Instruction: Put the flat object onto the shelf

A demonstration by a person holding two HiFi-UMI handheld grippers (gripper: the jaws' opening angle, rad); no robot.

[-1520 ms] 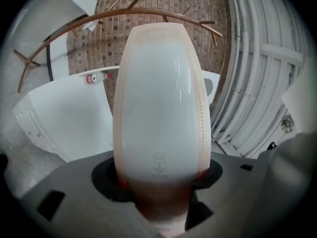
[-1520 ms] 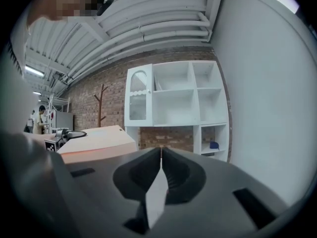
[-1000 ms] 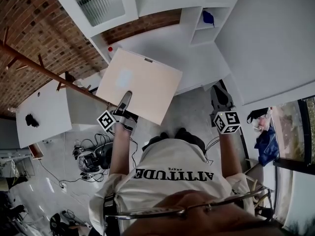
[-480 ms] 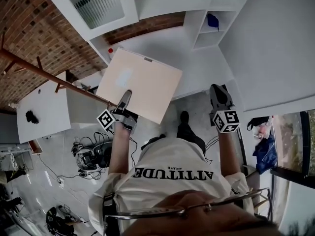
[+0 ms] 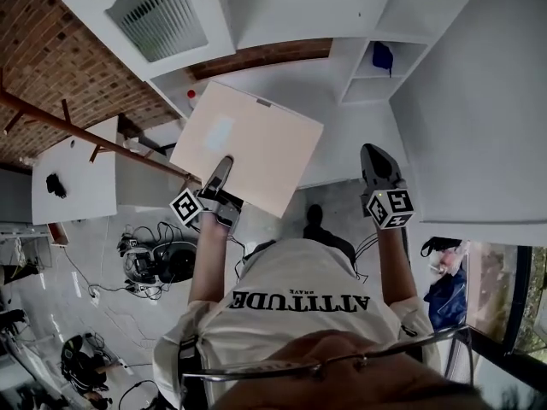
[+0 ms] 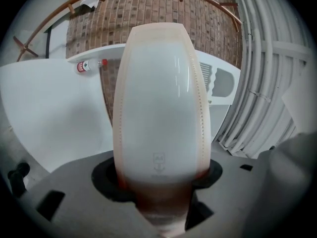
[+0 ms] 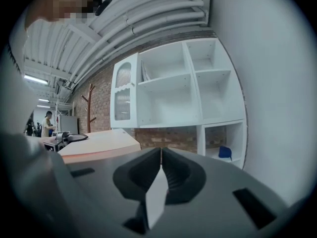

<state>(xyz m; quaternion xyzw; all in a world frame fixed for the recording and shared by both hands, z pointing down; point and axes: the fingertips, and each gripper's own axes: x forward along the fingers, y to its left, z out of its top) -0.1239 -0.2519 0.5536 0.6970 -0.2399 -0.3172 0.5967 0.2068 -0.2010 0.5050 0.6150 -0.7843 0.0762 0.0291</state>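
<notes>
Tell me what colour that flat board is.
The flat board is pale peach, clearest in the head view.

Person walked forward; white shelf (image 5: 352,71) now nearer, lower in view

Bright, even indoor light throughout; a ceiling lamp (image 7: 34,78) glows far left of the right tool (image 7: 161,155). Both tool cameras bend lines hard and darken at the corners. The board (image 6: 161,108), close ahead of the left tool (image 6: 161,177), is soft, with a glare streak.

One flat board (image 5: 248,148). Two grippers: left gripper (image 5: 222,171), right gripper (image 5: 377,166). One shelf unit (image 7: 192,83); inside it, one blue object (image 5: 383,56).
</notes>
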